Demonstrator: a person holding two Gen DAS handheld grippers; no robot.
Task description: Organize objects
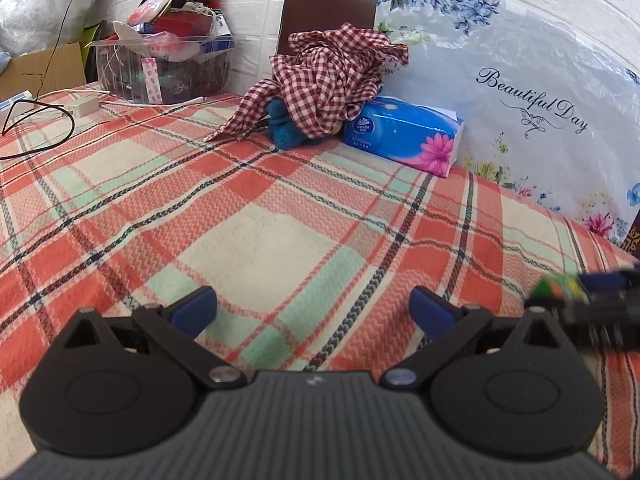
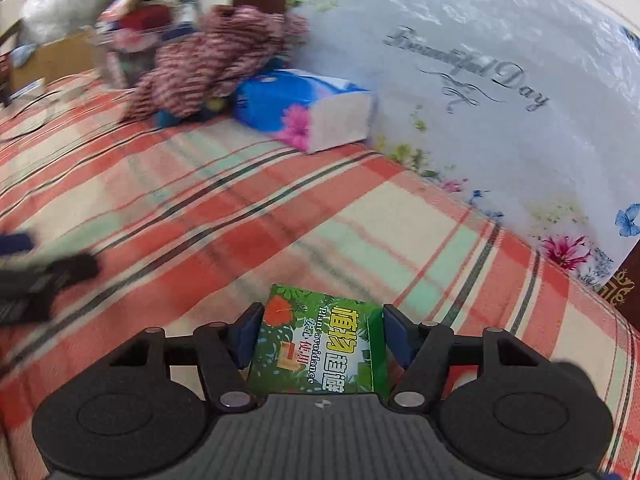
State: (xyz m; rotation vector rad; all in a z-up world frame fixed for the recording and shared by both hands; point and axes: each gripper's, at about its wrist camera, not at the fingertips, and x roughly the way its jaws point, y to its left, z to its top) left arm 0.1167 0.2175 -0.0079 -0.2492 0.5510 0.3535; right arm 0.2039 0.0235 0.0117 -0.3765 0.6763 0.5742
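Right gripper (image 2: 320, 338) holds one green box (image 2: 316, 350); left gripper (image 1: 313, 307) hangs with its jaws spread wide and bare.

The box is small and flat, printed with leaves, a red flower, yellow Chinese characters and the words "Plant avoidance". The two blue pads (image 2: 248, 334) press its sides, above the plaid-covered counter (image 2: 280, 216). Farther back, well apart, lie one blue tissue pack (image 1: 402, 134) with a pink flower, one crumpled red checked cloth (image 1: 328, 80) touching it, draped over one blue plush thing (image 1: 285, 126), and one clear bin (image 1: 164, 68) of clutter. One floral bag (image 1: 520, 92) reads "Beautiful Day".
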